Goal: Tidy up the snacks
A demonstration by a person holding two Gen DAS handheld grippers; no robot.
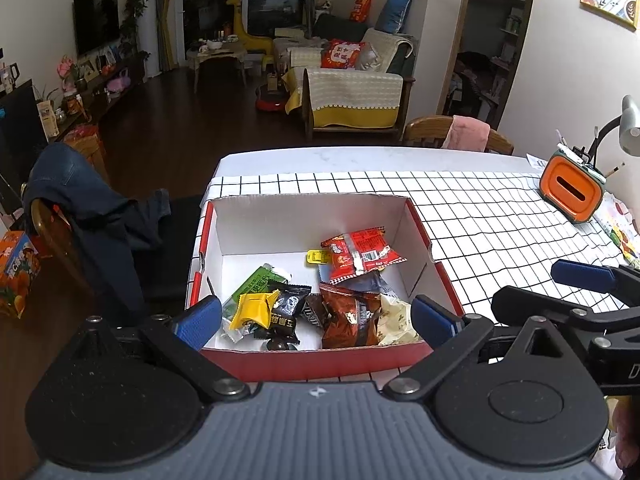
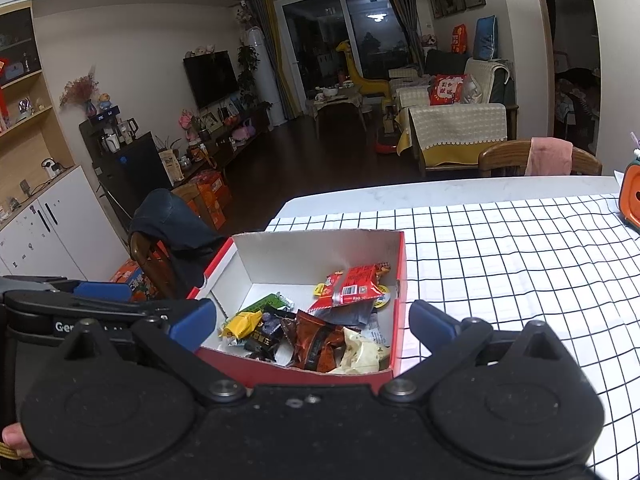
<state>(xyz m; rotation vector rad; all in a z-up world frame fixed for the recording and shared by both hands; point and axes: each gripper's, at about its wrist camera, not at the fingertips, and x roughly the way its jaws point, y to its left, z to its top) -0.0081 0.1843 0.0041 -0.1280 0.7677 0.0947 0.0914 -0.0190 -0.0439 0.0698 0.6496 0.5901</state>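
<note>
Left wrist view: the left tool stands wide with nothing between its blue pads, hanging above the near wall of the red box, so the snacks lie straight ahead and below it. The box, white inside, sits on the checked cloth of the desk with its long axis running away from the camera. Its contents crowd the near end: a yellow wrapper and a green packet on the left, a black packet beside them, a brown packet in the middle, a pale wrapper at the right, and a red packet further back with a small yellow sachet next to it. The far end of the box is bare. No loose snack shows on the cloth. The right tool shows at the right edge, beside the box. Right wrist view: the right tool is also spread wide and empty, with the same box ahead and slightly to its left. The left tool enters from the left, and it looks the nearer one to the heap. An orange holder stands well apart on the desk.
</note>
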